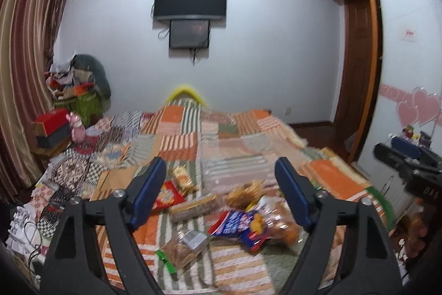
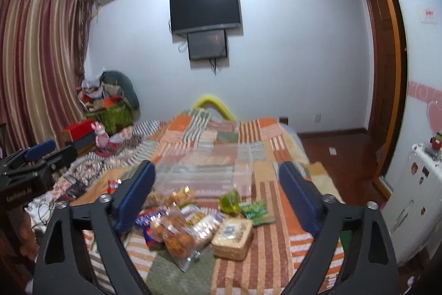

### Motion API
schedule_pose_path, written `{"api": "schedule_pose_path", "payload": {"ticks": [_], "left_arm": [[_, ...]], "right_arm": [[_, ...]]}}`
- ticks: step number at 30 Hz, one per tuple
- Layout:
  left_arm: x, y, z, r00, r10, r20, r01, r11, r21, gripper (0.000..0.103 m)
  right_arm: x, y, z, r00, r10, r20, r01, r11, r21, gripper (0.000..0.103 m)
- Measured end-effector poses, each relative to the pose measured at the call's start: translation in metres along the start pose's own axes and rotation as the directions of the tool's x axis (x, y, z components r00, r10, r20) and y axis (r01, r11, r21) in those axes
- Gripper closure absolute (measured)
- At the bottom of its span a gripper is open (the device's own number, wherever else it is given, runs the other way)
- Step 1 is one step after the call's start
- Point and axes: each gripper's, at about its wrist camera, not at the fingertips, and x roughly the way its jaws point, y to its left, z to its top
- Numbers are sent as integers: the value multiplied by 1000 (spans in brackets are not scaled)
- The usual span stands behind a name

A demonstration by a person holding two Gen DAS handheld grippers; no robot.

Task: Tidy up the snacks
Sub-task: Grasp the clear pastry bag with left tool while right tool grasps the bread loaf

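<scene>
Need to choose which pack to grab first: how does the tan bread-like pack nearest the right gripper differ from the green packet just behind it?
The tan pack is thick and blocky, while the green packet is thin and flat. The tan pack is plainly the larger and lies nearer the camera; the green packet sits behind it, towards the clear box. Their colours differ: tan with a pale label against bright green. Both lie loose on the quilt, with neither gripper holding them.
</scene>
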Motion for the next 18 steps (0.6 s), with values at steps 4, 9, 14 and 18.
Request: {"api": "schedule_pose_path", "payload": {"ticks": [4, 9, 14, 18], "left_arm": [[28, 17, -17, 995, 16, -95, -16, 1000, -1, 32], [57, 39, -42, 980, 2, -198, 2, 1000, 21, 42], [89, 66, -71, 945, -21, -327, 13, 1000, -28, 42], [110, 72, -93, 910, -29, -413, 24, 1000, -17, 42]], "right_arm": [[19, -13, -13, 997, -21, -78, 22, 1000, 9, 27], [40, -23, -31, 981, -44, -187, 43, 999, -8, 27], [55, -27, -44, 960, -43, -278, 42, 999, -9, 27], [74, -30, -57, 932, -33, -360, 34, 999, -2, 27]]}}
